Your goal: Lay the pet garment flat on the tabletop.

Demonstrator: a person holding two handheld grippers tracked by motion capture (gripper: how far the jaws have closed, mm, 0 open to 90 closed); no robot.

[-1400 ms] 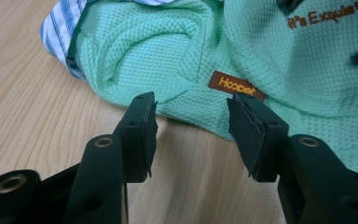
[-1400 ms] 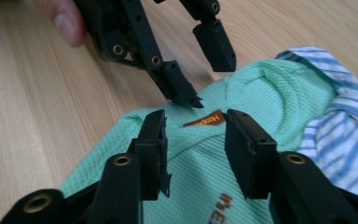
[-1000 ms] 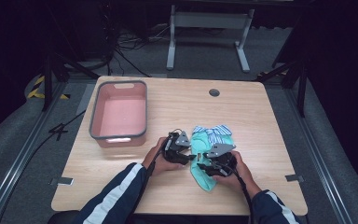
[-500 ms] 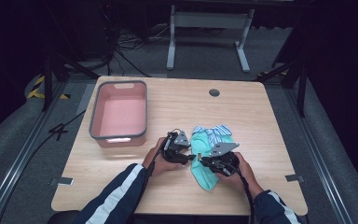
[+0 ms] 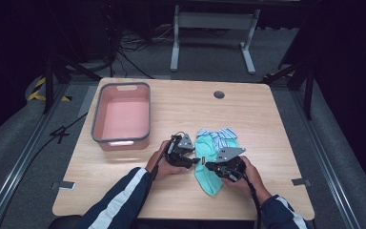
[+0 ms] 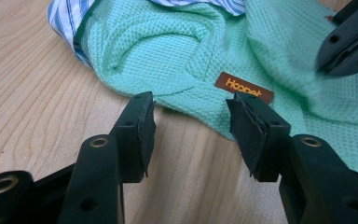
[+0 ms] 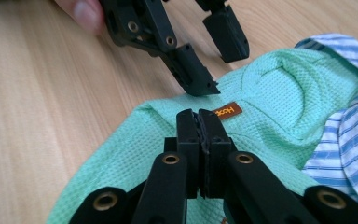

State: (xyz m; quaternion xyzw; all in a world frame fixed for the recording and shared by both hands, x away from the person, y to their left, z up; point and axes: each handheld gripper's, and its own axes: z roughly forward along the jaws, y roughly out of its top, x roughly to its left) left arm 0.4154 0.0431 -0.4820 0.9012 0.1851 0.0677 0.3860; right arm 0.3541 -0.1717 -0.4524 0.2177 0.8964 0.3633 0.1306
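A mint-green waffle-knit cloth lies crumpled on the wooden table, partly over a blue-and-white striped cloth. A brown label sits near the green cloth's edge. My left gripper is open, its jaws straddling that edge just short of the label, low over the wood. My right gripper is shut and rests over the green cloth, its tips at the label; I see no cloth between its pads. The two grippers nearly meet tip to tip, left gripper and right gripper.
A pink basin with a grey rim stands at the table's left, nothing in it. A round cable hole is at the back. The near table edge is just behind both hands. The striped cloth lies past the green one.
Both grippers have stayed over the green cloth; the right one has edged slightly left toward the left gripper. The cloths lie much as before.
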